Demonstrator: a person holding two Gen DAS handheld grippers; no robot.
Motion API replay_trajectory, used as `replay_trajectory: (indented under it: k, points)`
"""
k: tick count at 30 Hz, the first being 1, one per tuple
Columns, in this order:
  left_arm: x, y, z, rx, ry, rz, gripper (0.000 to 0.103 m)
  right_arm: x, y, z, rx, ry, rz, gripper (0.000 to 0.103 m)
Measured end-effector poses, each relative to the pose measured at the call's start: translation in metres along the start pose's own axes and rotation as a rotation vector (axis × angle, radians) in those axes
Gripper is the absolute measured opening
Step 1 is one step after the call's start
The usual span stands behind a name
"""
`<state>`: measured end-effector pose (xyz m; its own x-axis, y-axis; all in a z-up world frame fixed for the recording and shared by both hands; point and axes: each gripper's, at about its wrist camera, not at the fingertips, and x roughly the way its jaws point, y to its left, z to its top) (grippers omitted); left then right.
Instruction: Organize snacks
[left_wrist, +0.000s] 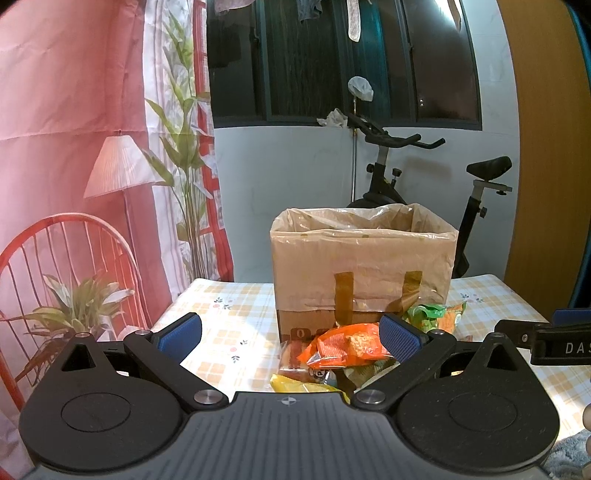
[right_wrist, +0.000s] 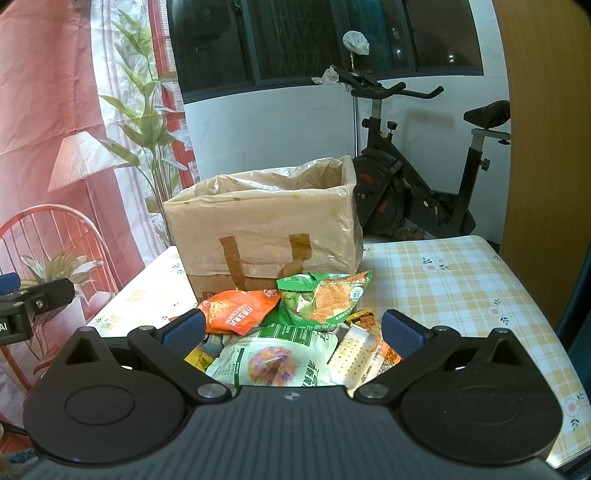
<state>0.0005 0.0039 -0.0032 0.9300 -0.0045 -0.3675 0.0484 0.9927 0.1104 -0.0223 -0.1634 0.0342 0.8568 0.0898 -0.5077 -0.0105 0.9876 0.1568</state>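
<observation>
Left wrist view: the left gripper (left_wrist: 290, 334) stands wide apart and holds nothing. The orange packet (left_wrist: 347, 345) lies just ahead of it, close to the right-hand finger pad, with a yellow packet (left_wrist: 295, 384) below it. The lined cardboard box (left_wrist: 362, 266) stands upright farther ahead on the tabletop (left_wrist: 229, 317).

Right wrist view: the right gripper (right_wrist: 293, 332) is also spread wide and empty. The snack pile lies directly ahead and beneath it: a white packet (right_wrist: 273, 363) nearest, a green packet (right_wrist: 317, 299) beyond, touching the box front. A cracker pack (right_wrist: 351, 356) sits near the right-hand pad; whether it is sealed is unclear.

Risk: the packets overlap, so a closing gripper may pinch two at once or slip on glossy film. The loose liner rim could catch a packet during placement.
</observation>
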Motion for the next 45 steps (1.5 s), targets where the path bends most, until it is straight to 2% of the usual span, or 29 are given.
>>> replay_trajectory:
  k: [45]
  points:
    - [0.0026,0.0026,0.0024,-0.029,0.026,0.006,0.103,0.0027,0.0012,-0.0042,-0.005,0.011,0.002,0.103]
